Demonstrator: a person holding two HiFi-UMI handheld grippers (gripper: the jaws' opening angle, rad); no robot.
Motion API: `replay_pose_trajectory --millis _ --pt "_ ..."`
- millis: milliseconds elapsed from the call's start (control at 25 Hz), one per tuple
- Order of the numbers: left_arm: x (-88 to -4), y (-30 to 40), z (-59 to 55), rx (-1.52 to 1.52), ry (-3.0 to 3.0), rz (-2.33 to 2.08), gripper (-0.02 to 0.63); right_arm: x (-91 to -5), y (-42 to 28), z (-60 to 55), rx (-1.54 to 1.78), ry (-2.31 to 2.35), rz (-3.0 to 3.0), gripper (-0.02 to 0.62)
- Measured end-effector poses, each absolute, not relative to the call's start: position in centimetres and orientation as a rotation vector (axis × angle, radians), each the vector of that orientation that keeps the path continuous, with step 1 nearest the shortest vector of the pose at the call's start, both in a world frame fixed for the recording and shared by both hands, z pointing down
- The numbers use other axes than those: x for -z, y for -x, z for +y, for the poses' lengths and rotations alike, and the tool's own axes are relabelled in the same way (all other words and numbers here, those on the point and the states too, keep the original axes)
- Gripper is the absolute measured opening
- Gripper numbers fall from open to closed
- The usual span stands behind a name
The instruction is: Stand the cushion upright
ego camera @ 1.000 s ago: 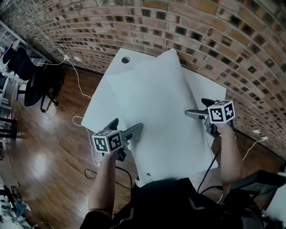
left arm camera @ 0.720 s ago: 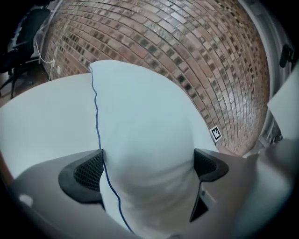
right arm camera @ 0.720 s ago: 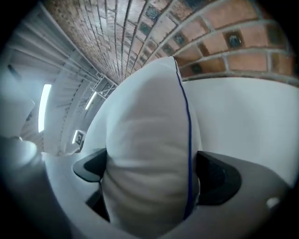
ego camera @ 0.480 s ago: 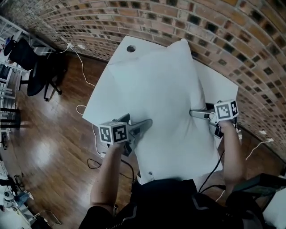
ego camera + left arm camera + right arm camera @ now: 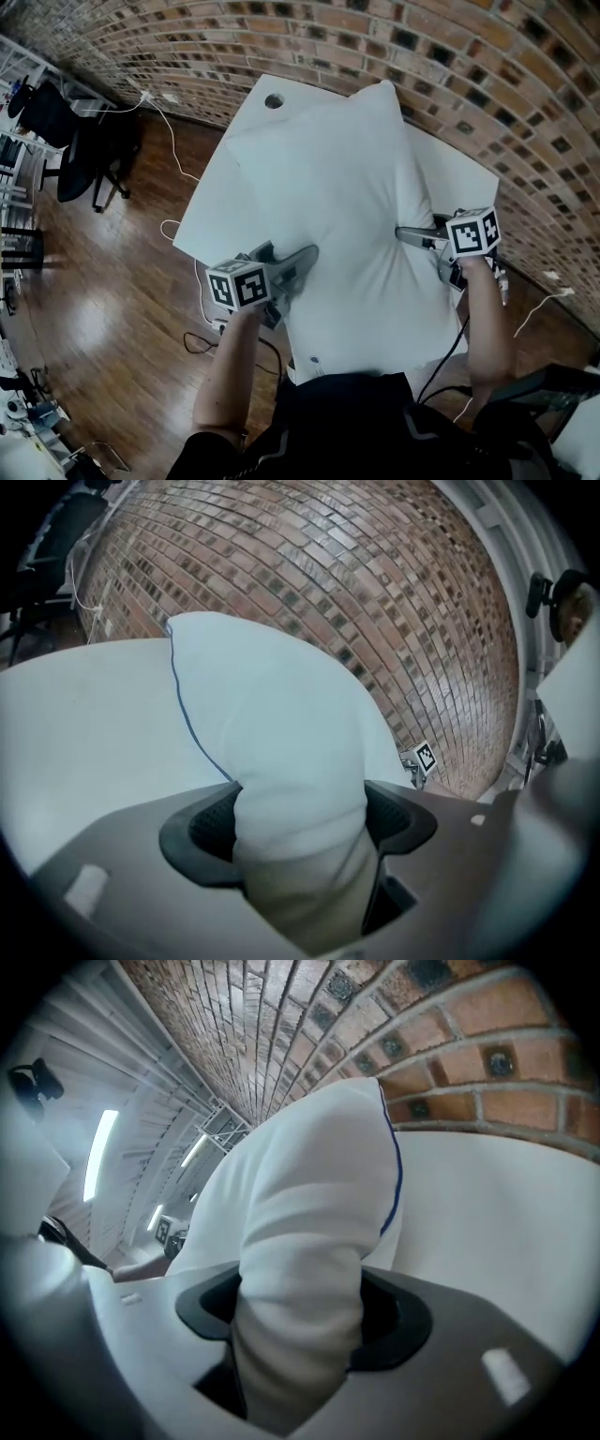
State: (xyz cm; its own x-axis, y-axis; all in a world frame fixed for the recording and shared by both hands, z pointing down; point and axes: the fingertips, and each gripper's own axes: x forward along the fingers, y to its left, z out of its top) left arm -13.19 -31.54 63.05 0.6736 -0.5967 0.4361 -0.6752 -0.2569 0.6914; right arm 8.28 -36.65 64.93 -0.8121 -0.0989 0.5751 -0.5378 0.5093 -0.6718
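The white cushion (image 5: 347, 187) lies across the white desk (image 5: 211, 216) and covers most of it, its far corner up at twelve o'clock against the brick wall (image 5: 422, 47). Blue piping runs along its seam. The left gripper (image 5: 298, 262) is in at the cushion's eight o'clock edge. Its jaws have just been closing, and now they pinch a thick fold of fabric. Over at four o'clock the right gripper (image 5: 412, 234) has just closed in too, and both its pads squeeze a bunched fold. A round hole (image 5: 274, 100) shows in the desk at eleven o'clock. A black chair (image 5: 70, 141) stands on the wooden floor (image 5: 103, 300) at nine o'clock.
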Motion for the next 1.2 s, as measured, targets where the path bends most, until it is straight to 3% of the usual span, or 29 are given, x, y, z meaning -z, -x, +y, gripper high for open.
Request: replay_pose_trajectory --millis 240,440,1200 --pt "-61.2 13.2 -30.7 -0.108 -1.959 -1.032 0.264 -63.5 -8.1 -35.8 -1.127 -0.568 -2.301 0.256" --pt "-58.7 13.3 -30.9 -0.099 -2.013 -1.078 0.198 -60.0 -7.6 -35.6 -0.995 -0.683 -2.349 0.196" --pt "-38.0 11.8 -30.4 0.038 -2.654 -1.112 0.184 -39.8 -9.2 -31.4 -0.441 -1.183 -2.684 0.187"
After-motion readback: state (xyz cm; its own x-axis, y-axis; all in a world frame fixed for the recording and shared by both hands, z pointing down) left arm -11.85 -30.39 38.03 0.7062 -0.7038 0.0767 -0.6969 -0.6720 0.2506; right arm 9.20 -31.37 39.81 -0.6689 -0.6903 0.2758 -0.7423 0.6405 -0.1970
